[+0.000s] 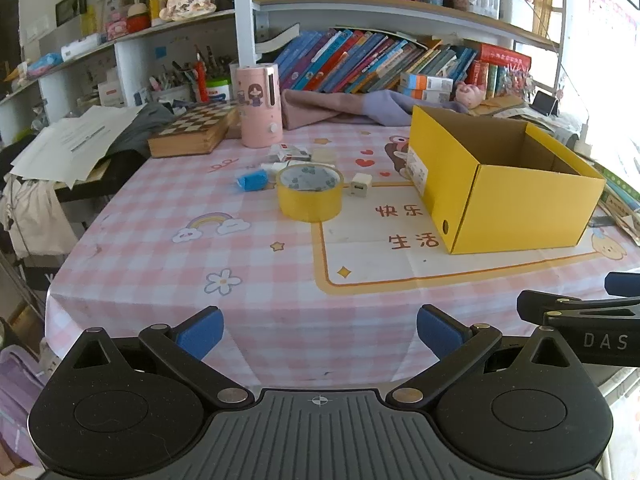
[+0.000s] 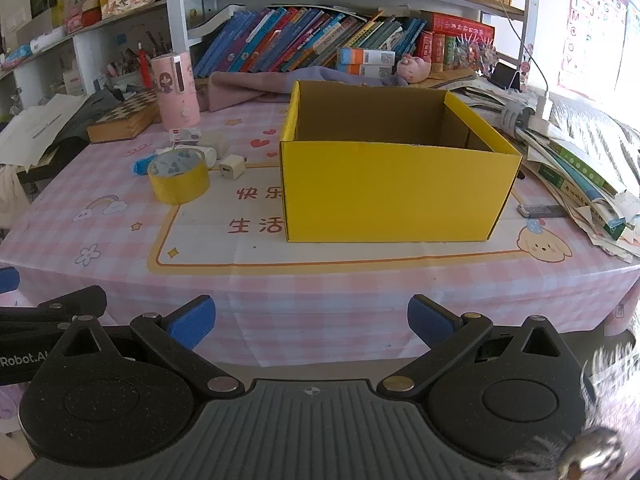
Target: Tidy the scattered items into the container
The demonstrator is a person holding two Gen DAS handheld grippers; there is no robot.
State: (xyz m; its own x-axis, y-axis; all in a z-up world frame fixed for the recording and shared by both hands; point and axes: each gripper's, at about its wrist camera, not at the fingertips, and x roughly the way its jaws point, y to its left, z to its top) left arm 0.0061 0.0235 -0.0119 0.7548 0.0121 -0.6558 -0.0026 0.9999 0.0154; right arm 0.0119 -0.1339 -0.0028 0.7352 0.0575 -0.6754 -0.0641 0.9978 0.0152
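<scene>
An open yellow cardboard box [image 1: 512, 196] stands on the pink checked tablecloth [image 1: 180, 264], right of centre; in the right wrist view [image 2: 392, 192] it looks empty. To its left lie a yellow tape roll [image 1: 310, 194] [image 2: 179, 179], a white charger cube [image 1: 360, 185] [image 2: 232, 167], a blue item [image 1: 252, 180] [image 2: 140, 166] and small white packets [image 1: 290, 154] [image 2: 186, 136]. My left gripper [image 1: 318, 336] is open and empty, held before the table's near edge. My right gripper [image 2: 310, 326] is open and empty, also before the near edge, facing the box.
A pink humidifier [image 1: 260, 106], a chessboard box [image 1: 192, 130], folded cloth [image 1: 340, 108] and leaning books [image 1: 360, 60] line the back. Papers and books [image 2: 580, 168] pile right of the box. A small dark flat item [image 2: 540, 211] lies beside it.
</scene>
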